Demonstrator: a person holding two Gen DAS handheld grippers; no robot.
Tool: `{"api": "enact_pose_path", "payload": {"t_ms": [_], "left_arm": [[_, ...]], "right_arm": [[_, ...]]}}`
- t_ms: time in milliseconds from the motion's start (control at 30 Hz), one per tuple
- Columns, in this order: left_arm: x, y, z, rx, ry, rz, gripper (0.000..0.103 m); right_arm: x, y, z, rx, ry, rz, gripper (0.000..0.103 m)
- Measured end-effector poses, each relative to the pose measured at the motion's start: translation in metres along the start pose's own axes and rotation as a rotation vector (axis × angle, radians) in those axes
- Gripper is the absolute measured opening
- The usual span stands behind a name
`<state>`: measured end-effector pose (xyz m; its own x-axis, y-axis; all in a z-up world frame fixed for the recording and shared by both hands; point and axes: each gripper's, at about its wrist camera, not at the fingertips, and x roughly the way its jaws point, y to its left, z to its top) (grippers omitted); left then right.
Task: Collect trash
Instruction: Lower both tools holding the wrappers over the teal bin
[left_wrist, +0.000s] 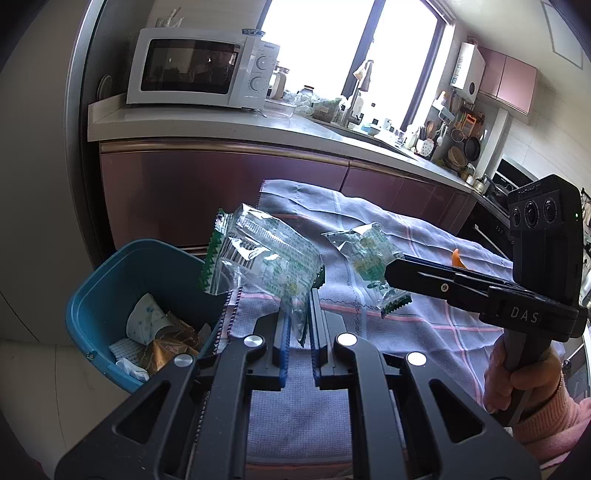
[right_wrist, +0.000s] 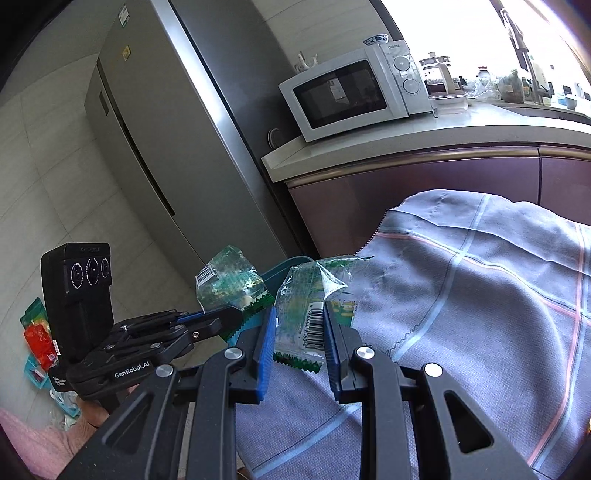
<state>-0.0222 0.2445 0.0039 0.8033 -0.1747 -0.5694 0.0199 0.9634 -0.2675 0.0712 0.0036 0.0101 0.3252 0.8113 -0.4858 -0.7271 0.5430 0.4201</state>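
Both grippers point slightly downward over the tabletop (left_wrist: 369, 221). Left gripper (left_wrist: 298, 317) fingers pinch a wrapper (left_wrist: 258, 258) near the bin (left_wrist: 110, 280). Right gripper (right_wrist: 301, 332) fingers pinch a second wrapper (right_wrist: 306, 306).

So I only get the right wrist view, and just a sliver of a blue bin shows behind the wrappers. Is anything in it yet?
Observer: Yes. The blue bin holds a crumpled paper cup, a gold wrapper and white tissue.
Operator: Is any trash left on the cloth?
Observer: A small orange scrap lies on the checked cloth, beyond the right gripper and its clear wrapper.
Operator: And what holds that gripper?
Observer: A hand in a pink sleeve, wrapped round its handle.
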Motion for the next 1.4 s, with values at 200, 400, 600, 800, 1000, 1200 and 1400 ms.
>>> {"api": "enact_pose_path", "payload": {"t_ms": [200, 400, 600, 800, 1000, 1200, 1400], "left_arm": [[-0.002, 0.012, -0.001, -0.01, -0.004, 0.024, 0.01], [-0.003, 0.022, 0.0, -0.021, -0.009, 0.042, 0.01], [-0.003, 0.033, 0.001, -0.028, -0.008, 0.061, 0.01], [-0.004, 0.04, 0.002, -0.034, -0.01, 0.075, 0.01], [-0.003, 0.045, 0.003, -0.038, -0.01, 0.089, 0.01], [-0.002, 0.049, 0.002, -0.045, -0.006, 0.107, 0.01], [-0.001, 0.055, 0.001, -0.054, -0.001, 0.121, 0.01]], "right_arm": [[0.01, 0.007, 0.004, -0.016, 0.015, 0.016, 0.023], [0.019, 0.013, 0.008, -0.026, 0.028, 0.027, 0.023], [0.029, 0.018, 0.011, -0.037, 0.04, 0.035, 0.023], [0.037, 0.024, 0.014, -0.051, 0.05, 0.045, 0.023], [0.043, 0.028, 0.016, -0.061, 0.059, 0.054, 0.023], [0.05, 0.031, 0.019, -0.068, 0.07, 0.061, 0.023], [0.058, 0.031, 0.021, -0.07, 0.085, 0.064, 0.023]]}}
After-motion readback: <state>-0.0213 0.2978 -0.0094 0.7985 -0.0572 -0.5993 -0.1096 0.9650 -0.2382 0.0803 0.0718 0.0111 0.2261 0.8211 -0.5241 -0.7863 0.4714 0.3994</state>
